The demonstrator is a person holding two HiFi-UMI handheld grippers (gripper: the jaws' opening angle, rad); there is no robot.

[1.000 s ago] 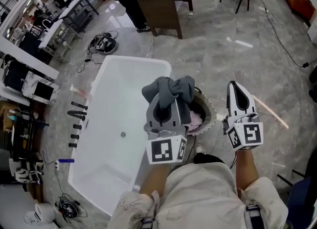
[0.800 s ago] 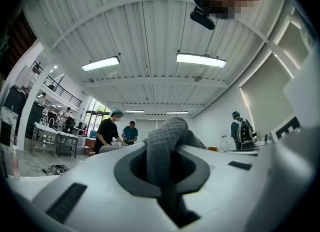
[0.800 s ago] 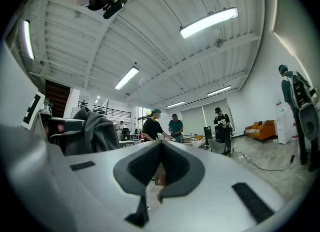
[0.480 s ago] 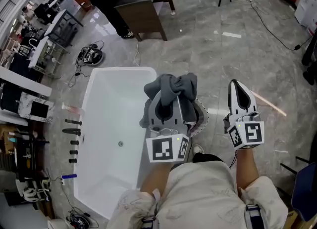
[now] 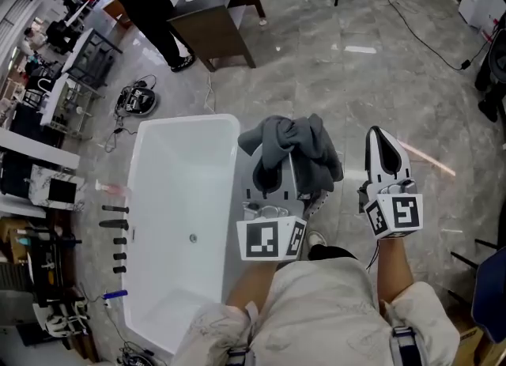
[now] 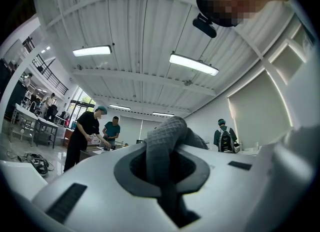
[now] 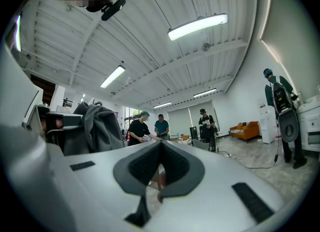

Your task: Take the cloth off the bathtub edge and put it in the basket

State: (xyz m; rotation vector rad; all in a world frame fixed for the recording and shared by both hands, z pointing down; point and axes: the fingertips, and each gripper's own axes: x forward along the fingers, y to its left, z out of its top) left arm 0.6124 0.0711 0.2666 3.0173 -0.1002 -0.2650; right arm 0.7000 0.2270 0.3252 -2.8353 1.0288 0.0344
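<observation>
Now the left tongs [image 5: 275, 165] are clenched on the grey cloth [image 5: 296, 143], held up just beside the bathtub [image 5: 182, 198], the right tongs [image 5: 379, 137] pinched together empty, so lower it squarely over the half-hidden basket [image 5: 316, 197] before letting go.

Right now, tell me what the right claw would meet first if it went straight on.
Nothing near. The right claw, shut and empty, points out over the floor; its way looks free until the people at a desk far ahead, though depth is hard to judge.
</observation>
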